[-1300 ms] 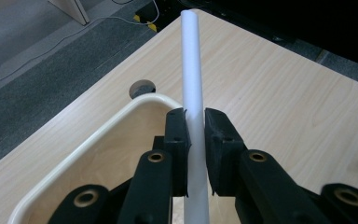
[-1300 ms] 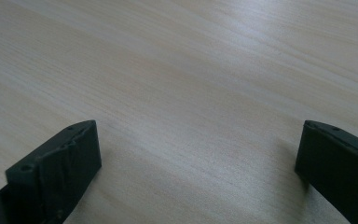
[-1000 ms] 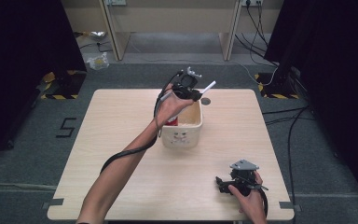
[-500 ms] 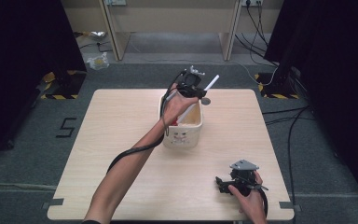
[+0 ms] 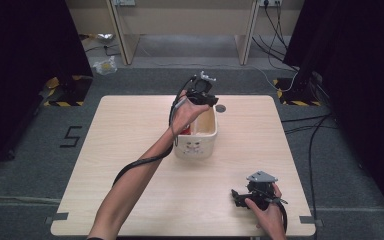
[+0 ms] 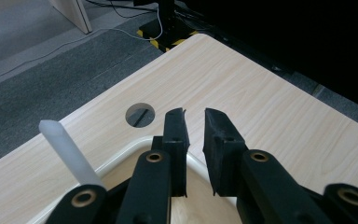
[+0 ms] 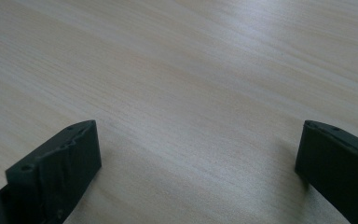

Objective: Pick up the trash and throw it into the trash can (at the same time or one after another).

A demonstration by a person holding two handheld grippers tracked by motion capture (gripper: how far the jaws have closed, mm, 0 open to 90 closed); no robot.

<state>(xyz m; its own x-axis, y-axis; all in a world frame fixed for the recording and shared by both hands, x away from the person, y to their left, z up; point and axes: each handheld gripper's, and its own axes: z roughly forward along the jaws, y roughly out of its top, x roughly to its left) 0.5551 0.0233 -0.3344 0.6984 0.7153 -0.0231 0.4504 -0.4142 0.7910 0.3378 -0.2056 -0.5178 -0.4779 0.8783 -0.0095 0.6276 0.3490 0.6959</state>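
Left gripper (image 5: 202, 95) over the far rim of the bin (image 5: 196, 145); fingers (image 6: 176, 140) nearly together, a narrow gap between them and nothing in it. White stick (image 6: 70, 154) showed just beside them in the left gripper view, slanting up past the bin's rim, its lower end hidden behind the gripper; whether it rested in the bin or against the gripper I could not tell. Something red (image 5: 186, 131) sat inside the bin, under the person's left hand (image 5: 185, 114).

Right gripper (image 5: 240, 197) lay low near the counter's (image 5: 130, 125) near right corner, fingers (image 7: 60, 158) wide apart, nothing between them.

Bin stood mid-counter, toward the far edge; round hole (image 5: 221, 108) in the counter just beyond it.

Step, as judged: dropping the stick into the bin, release probably done. Next move calls for lifting the left gripper clear of the rim without knocking the stick.

Against a second earlier: the stick then jutted up and right from the left gripper in the high view; now not seen there. The left hand had shifted slightly. Right gripper unchanged.
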